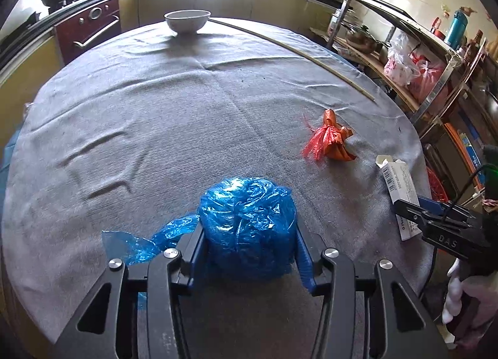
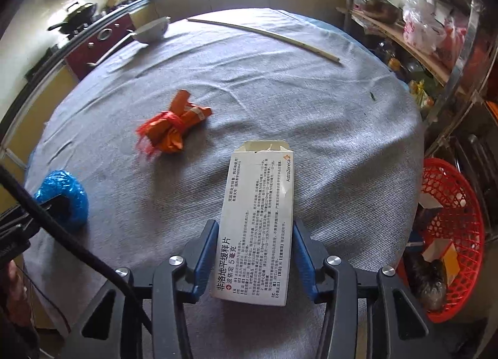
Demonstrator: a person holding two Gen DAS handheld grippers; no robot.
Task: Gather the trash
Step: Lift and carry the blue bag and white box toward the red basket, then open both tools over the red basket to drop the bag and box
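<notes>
Left hand-held gripper [image 1: 247,253] clamped on a crumpled blue plastic bag [image 1: 247,225], blue pads pressed to both sides of the wad, a loose tail of film trailing off to the left over the grey cloth. Seen again from the right wrist camera as a blue bundle [image 2: 62,197] at the near left edge of the tabletop [image 2: 311,103].

Right hand-held gripper [image 2: 253,256] closed around a white medicine box [image 2: 258,222], fingers squeezing its long sides, open flap end pointing away, printed face up, the carton lying flat on the cloth. Same box [image 1: 398,184] visible at the right rim in the left wrist view.

Between the two, farther out on the cloth, an orange wrapper bundle tied in red netting [image 2: 174,128], untouched and apart from both grippers. White bowl [image 1: 187,20] at the far edge; a long pale stick [image 2: 264,35] lying near the far right rim. Beside the tabletop on the right, lower down, a red mesh basket [image 2: 460,191] holding some cardboard and scraps.
</notes>
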